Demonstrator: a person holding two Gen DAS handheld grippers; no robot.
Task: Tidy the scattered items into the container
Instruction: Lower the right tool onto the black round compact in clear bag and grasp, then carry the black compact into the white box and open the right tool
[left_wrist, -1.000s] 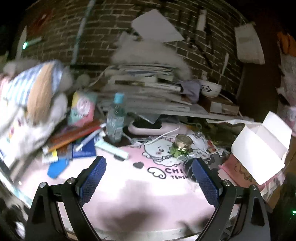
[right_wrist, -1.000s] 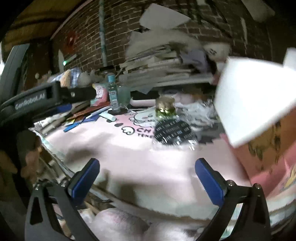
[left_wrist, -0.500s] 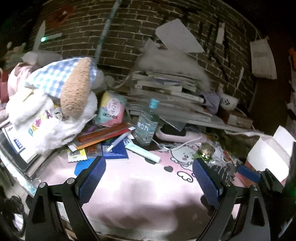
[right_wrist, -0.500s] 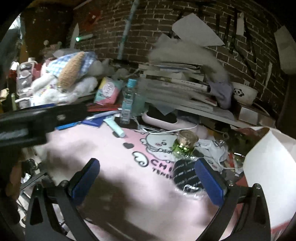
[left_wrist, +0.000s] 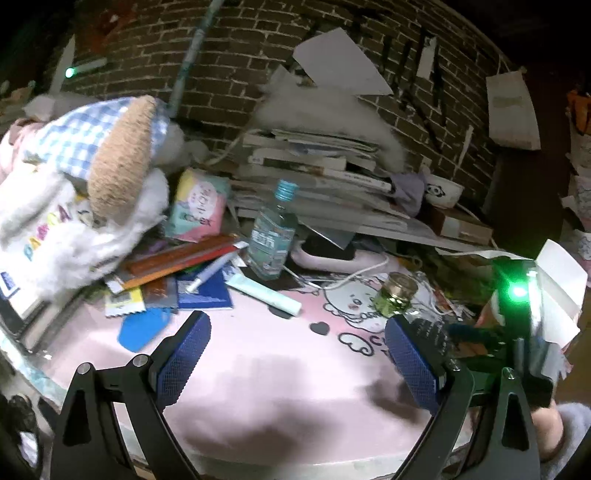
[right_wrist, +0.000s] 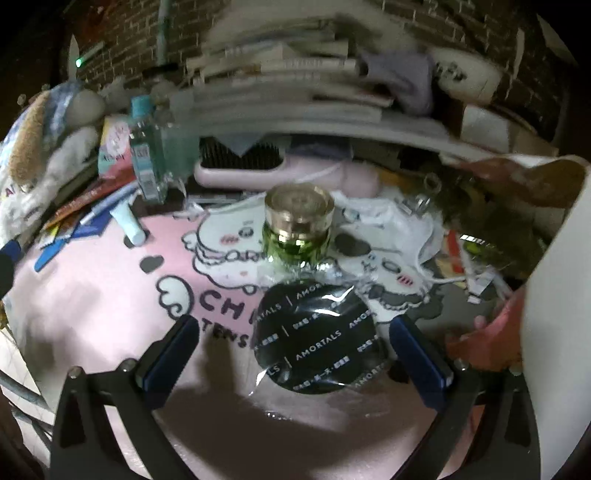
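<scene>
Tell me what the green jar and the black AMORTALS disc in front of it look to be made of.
Green jar: probably glass or glossy plastic with a mirror-like green finish; its cap looks like shiny gold-toned metal or metallised plastic. Black disc: material unclear, sealed in clear film, judging by wrinkled glare and loose transparent edges.

left gripper (left_wrist: 297, 356) open, green jar (left_wrist: 394, 295) ahead

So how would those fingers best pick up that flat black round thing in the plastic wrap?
Judging by its pose, the black disc lies flat on the pink mat, so its rim is the part to pinch. The right gripper is open and could come down from above, one finger at each side, avoiding the green jar behind.
</scene>
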